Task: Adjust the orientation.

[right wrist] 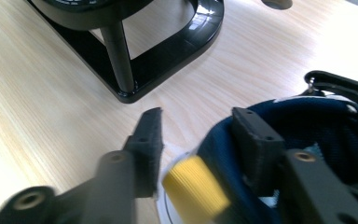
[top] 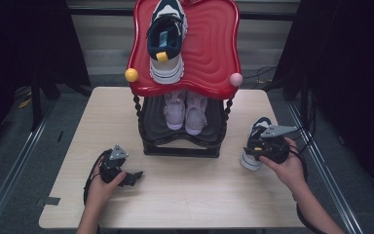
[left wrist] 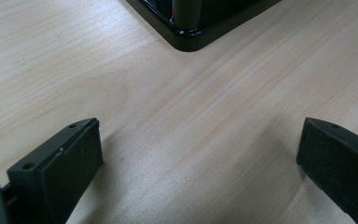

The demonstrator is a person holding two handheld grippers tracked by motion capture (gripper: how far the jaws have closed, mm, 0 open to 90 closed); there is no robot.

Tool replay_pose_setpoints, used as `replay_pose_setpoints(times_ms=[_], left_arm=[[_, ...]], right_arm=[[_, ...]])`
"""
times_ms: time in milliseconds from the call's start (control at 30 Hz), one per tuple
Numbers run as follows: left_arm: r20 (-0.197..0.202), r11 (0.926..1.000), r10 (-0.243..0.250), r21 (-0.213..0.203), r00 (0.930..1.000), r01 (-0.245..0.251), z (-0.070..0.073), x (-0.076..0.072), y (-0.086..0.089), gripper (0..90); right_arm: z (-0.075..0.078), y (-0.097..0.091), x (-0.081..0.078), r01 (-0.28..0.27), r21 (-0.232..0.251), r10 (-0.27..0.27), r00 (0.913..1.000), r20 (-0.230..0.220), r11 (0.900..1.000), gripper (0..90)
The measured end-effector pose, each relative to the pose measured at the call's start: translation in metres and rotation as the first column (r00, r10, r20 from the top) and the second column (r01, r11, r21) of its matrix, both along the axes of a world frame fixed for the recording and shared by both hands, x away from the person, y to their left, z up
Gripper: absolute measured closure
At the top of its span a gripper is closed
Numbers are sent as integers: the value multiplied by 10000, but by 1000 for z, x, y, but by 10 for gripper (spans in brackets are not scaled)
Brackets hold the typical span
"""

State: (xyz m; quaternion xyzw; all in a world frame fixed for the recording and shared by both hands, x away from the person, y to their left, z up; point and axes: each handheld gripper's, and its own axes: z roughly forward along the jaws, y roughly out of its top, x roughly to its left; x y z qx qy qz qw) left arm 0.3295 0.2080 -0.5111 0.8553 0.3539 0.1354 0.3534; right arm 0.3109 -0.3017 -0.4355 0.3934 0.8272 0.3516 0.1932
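A navy and white sneaker (top: 260, 126) lies on the wooden table (top: 185, 195), to the right of a two-tier shoe rack. My right gripper (top: 255, 151) is at its heel. In the right gripper view the right gripper (right wrist: 198, 130) is shut on the sneaker (right wrist: 317, 121): one jaw is outside the heel and the other inside the collar, with the yellow heel tab (right wrist: 193, 186) between them. A matching sneaker (top: 168, 39) sits on the rack's red top shelf (top: 214, 44). My left gripper (top: 134, 176) rests on the table at the front left, open, with bare wood between its jaws (left wrist: 200, 128).
A pair of pale pink shoes (top: 185, 112) stands on the rack's black lower shelf (top: 151, 122). The top shelf has a yellow ball (top: 131, 74) and a pink ball (top: 235, 79) at its front corners. The rack's black base (left wrist: 191, 39) (right wrist: 168, 60) lies ahead of both grippers.
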Motion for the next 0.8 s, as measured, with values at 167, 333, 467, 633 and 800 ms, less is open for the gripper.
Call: replay_pose_setpoints(times_ms=[167, 333, 467, 633, 800], left_arm=[[0, 10000, 3, 0, 10000, -3, 0, 0, 0, 0], [3, 10000, 0, 0, 10000, 0, 0, 0, 0, 0], [1, 10000, 3, 0, 10000, -3, 0, 0, 0, 0], [4, 10000, 7, 2, 10000, -7, 0, 0, 0, 0], [4, 10000, 17, 0, 10000, -17, 0, 0, 0, 0]], right_arm=[[2, -4, -3, -249, -10, 249, 9997, 80, 9997, 748], [5, -2, -5, -458, -202, 460, 9989, 71, 9987, 771], [8, 4, -11, -730, -159, 732, 9971, 182, 9972, 777], [9, 12, -23, -1188, 14, 1188, 9928, 125, 9929, 779], [10, 18, -37, -1556, 194, 1558, 9878, -47, 9876, 779]])
